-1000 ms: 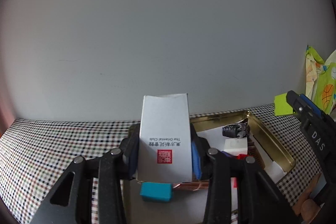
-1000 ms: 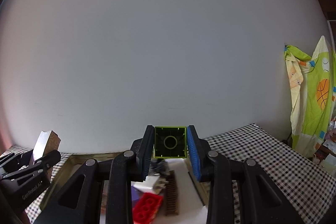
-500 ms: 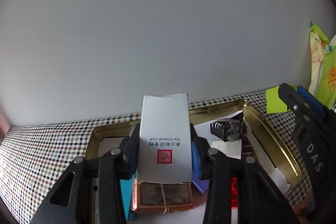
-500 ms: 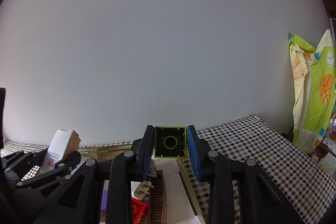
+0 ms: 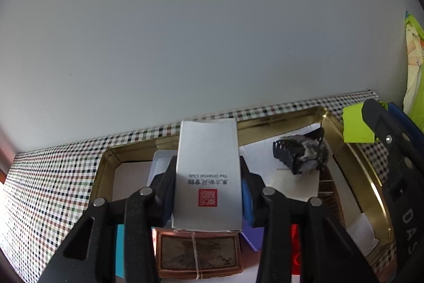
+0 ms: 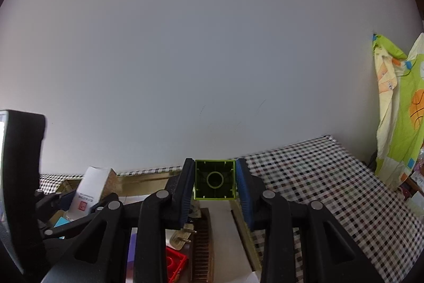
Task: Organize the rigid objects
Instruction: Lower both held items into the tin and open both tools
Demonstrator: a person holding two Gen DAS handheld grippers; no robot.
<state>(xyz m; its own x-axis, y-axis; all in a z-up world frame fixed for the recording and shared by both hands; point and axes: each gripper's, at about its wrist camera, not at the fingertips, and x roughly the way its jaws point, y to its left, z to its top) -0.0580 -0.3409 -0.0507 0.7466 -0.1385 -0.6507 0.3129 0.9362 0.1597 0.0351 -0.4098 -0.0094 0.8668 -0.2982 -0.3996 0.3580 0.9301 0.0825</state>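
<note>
Your left gripper [image 5: 209, 192] is clamped on the sides of a white carton [image 5: 208, 171], pads against its two narrow faces, so the carton stands upright with its printed face toward the camera. This side grip leaves the base free, which suits setting the carton down flat. It hangs above the gold tray [image 5: 352, 158], over a copper-framed tile [image 5: 197, 253] bound with a rubber band.

Your right gripper [image 6: 215, 183] is closed on a lime-green block [image 6: 214, 179], its hollow underside facing the camera. The block is held above the tray's right rim [image 6: 245, 232], near a brown comb [image 6: 201, 243] and a red brick [image 6: 175, 261].

A black hair clip [image 5: 300, 154] lies on the white liner in the far right part of the tray. The tray rests on a checked tablecloth [image 6: 318, 190]. Judged from this, both items await placement; choose bare liner for each rather than stacking on what already lies there.
</note>
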